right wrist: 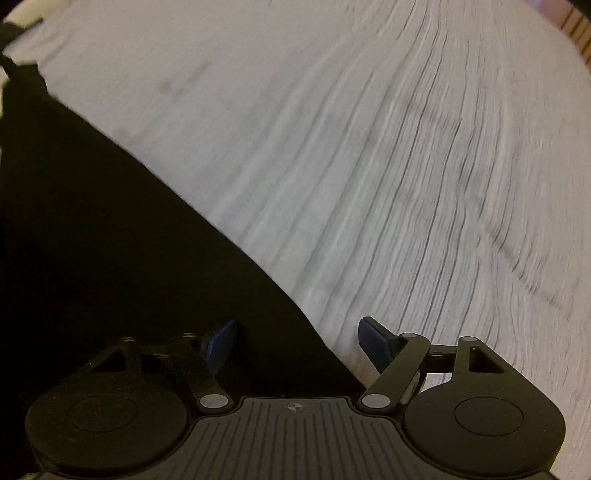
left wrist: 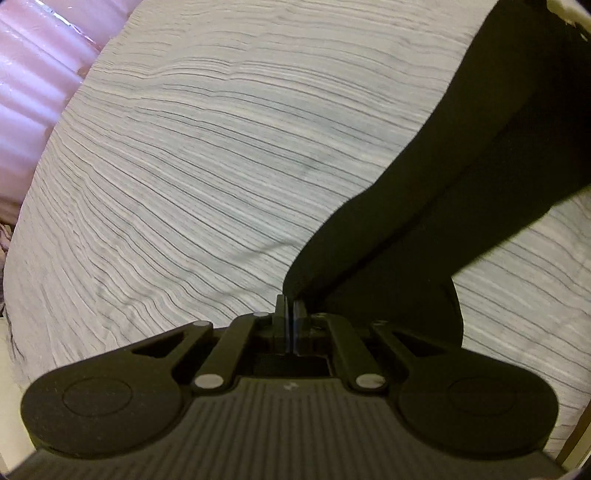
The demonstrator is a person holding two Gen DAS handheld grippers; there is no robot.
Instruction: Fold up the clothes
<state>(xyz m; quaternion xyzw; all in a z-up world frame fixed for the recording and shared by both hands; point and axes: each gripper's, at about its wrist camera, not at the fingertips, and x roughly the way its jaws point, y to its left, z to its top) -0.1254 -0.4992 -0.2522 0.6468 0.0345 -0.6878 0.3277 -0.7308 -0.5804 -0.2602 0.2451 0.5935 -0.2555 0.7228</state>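
A black garment (left wrist: 461, 184) stretches from my left gripper (left wrist: 290, 306) up to the upper right of the left wrist view, lifted off the striped bed cover (left wrist: 203, 166). The left gripper is shut on an edge of this black cloth. In the right wrist view the same black garment (right wrist: 92, 240) fills the left and lower left, lying on the striped bed cover (right wrist: 369, 147). My right gripper (right wrist: 297, 341) stands open above the garment's edge, its blue pads (right wrist: 375, 341) apart, pressing on nothing. The right wrist view is blurred.
A pink padded surface (left wrist: 33, 96) borders the bed at the upper left of the left wrist view. A strip of wooden floor (right wrist: 576, 22) shows at the top right of the right wrist view.
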